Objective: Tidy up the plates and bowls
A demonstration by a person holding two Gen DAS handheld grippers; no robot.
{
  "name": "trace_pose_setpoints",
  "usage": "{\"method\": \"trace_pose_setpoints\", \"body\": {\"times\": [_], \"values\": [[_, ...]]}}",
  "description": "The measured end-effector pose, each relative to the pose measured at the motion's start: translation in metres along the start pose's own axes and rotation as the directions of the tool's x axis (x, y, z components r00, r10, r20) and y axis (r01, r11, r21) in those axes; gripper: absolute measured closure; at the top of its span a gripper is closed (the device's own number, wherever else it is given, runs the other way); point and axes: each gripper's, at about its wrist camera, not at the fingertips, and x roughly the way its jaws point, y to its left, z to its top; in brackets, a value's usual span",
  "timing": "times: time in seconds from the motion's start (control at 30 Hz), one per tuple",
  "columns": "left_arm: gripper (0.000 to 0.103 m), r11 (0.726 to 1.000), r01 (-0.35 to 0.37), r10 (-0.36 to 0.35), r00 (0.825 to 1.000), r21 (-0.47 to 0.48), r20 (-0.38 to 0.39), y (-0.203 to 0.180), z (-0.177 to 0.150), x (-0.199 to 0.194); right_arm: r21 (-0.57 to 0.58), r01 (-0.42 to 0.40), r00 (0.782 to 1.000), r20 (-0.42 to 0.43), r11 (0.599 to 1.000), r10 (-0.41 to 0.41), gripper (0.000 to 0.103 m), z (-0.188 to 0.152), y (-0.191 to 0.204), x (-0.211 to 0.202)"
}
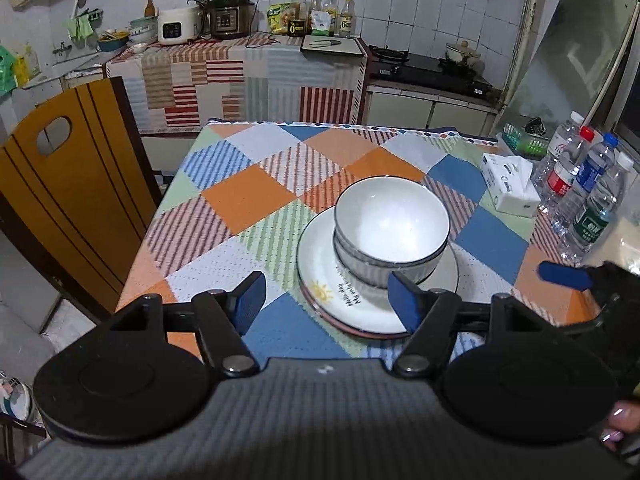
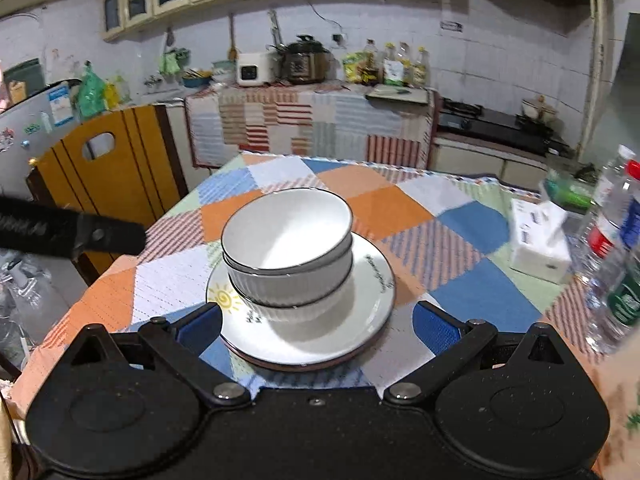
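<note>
Two white ribbed bowls point(image 1: 390, 228) with dark rims are nested and stand on a stack of plates point(image 1: 332, 300) on the patchwork tablecloth. The top plate is white with a yellow sun and writing. The stack also shows in the right wrist view, bowls point(image 2: 286, 248) on plates point(image 2: 360, 308). My left gripper point(image 1: 326, 300) is open and empty, just short of the plates' near left edge. My right gripper point(image 2: 316, 328) is open and empty, its blue pads point(image 2: 432, 328) on either side of the plates' near rim, apart from it.
A tissue box point(image 1: 508, 184) and several water bottles point(image 1: 584, 192) stand at the table's right side. A wooden chair point(image 1: 68, 200) is at the left. The kitchen counter point(image 1: 240, 64) and a stove point(image 1: 424, 68) are behind the table point(image 1: 248, 196).
</note>
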Motion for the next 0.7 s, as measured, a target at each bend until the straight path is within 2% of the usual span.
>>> {"method": "trace_pose_setpoints", "body": {"times": [0.17,0.27,0.4,0.53,0.7], "values": [[0.030,0.997,-0.053,0.052,0.998,0.047,0.029,0.002,-0.011,-0.015,0.014,0.061,0.998,-0.027,0.998,-0.061,0.000,0.001,-0.001,-0.017],[0.027,0.999,-0.035,0.034,0.999,0.015,0.024,0.010,-0.015,-0.020,0.012,0.086,0.996,-0.031,0.996,-0.085,0.000,-0.001,-0.001,-0.029],[0.017,1.000,-0.022,0.023,0.999,-0.012,0.026,0.014,-0.015,-0.023,0.029,0.098,0.995,-0.013,0.995,-0.097,0.000,-0.003,-0.002,-0.047],[0.008,0.999,-0.031,0.030,0.998,0.008,0.047,0.010,-0.018,-0.026,0.041,0.150,0.989,-0.022,0.988,-0.149,0.000,-0.002,0.001,-0.059],[0.003,0.996,-0.069,0.065,0.996,0.049,0.064,0.002,-0.025,-0.032,0.041,0.161,0.987,-0.024,0.986,-0.160,0.000,-0.001,0.005,-0.071]]}}
